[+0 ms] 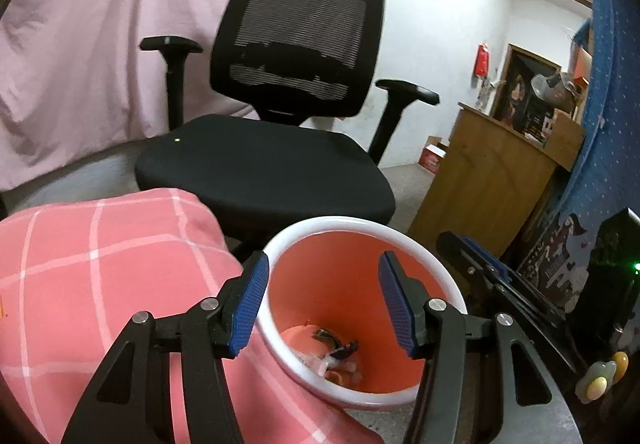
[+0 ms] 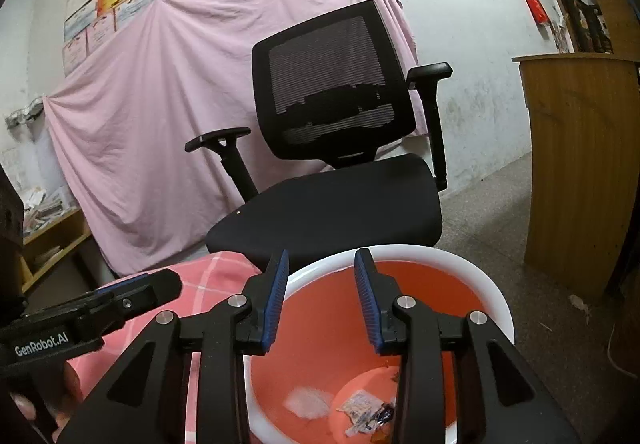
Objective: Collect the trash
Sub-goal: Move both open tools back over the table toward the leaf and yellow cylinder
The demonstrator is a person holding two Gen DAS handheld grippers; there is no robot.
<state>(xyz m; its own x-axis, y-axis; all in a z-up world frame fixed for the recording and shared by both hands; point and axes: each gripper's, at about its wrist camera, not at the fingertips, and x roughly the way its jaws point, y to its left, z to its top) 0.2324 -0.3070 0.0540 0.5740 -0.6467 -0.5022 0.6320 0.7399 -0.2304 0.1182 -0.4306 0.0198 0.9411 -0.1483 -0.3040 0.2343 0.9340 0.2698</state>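
An orange bin with a white rim (image 1: 352, 222) stands on the floor below both grippers; it also shows in the right wrist view (image 2: 472, 268). Wrappers and scraps of trash (image 1: 336, 358) lie at its bottom, seen too in the right wrist view (image 2: 368, 410), with a white crumpled piece (image 2: 308, 402) beside them. My left gripper (image 1: 324, 308) is open and empty over the bin's mouth. My right gripper (image 2: 322, 298) is open and empty above the bin. The right gripper's body (image 1: 480, 264) shows at the bin's right, and the left gripper (image 2: 100, 304) at the left.
A black mesh office chair (image 1: 280, 147) stands just behind the bin. A pink checked cushion (image 1: 100, 276) presses against the bin's left side. A wooden cabinet (image 2: 576, 171) stands to the right, a pink sheet (image 2: 140, 123) hangs on the back wall.
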